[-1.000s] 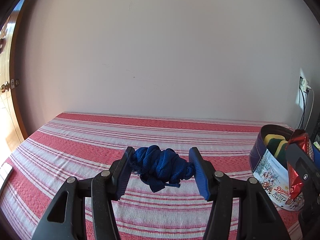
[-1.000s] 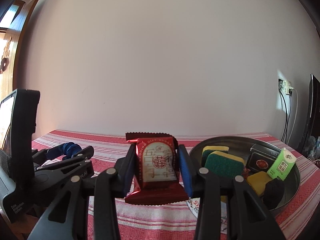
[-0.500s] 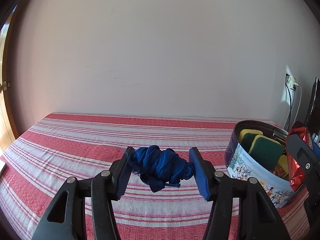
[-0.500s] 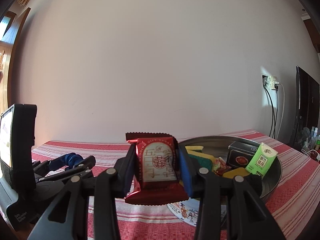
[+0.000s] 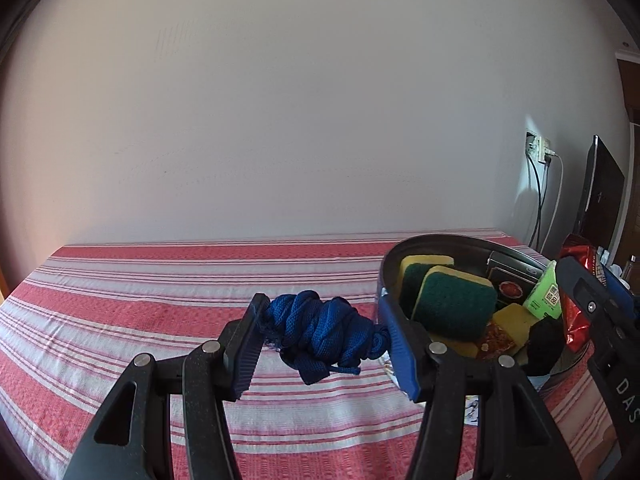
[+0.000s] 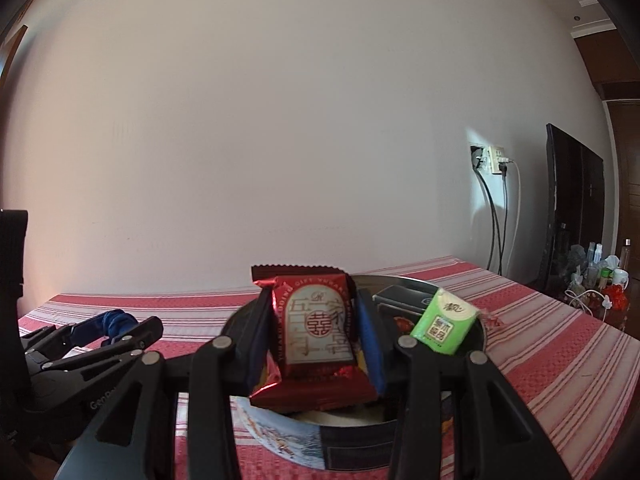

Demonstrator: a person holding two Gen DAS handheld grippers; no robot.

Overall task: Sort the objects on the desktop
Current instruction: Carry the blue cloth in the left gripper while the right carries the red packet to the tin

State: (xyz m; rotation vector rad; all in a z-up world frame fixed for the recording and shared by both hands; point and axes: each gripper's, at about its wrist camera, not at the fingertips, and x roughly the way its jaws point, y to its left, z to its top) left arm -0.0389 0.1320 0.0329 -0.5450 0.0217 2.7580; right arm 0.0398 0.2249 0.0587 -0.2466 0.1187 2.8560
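Blue knotted cord (image 5: 324,330) is pinched between the two pads of the left claw (image 5: 322,344), held clear above the red-and-white striped surface (image 5: 160,300). Just to its right stands a round tin (image 5: 394,254), its near-left rim hidden behind the claw's right finger. Inside the tin lie two green-and-yellow sponges (image 5: 450,308), a dark box (image 5: 510,276), a light green packet (image 5: 546,298) and a black lump (image 5: 544,340). The right claw (image 6: 316,334) is pressed tight on a red foil snack packet (image 6: 316,332), held upright in front of the tin's open top, with the green packet just to its right in that view. On the far right wall, cables hang from a socket (image 6: 494,158), beside a dark screen (image 6: 574,204).
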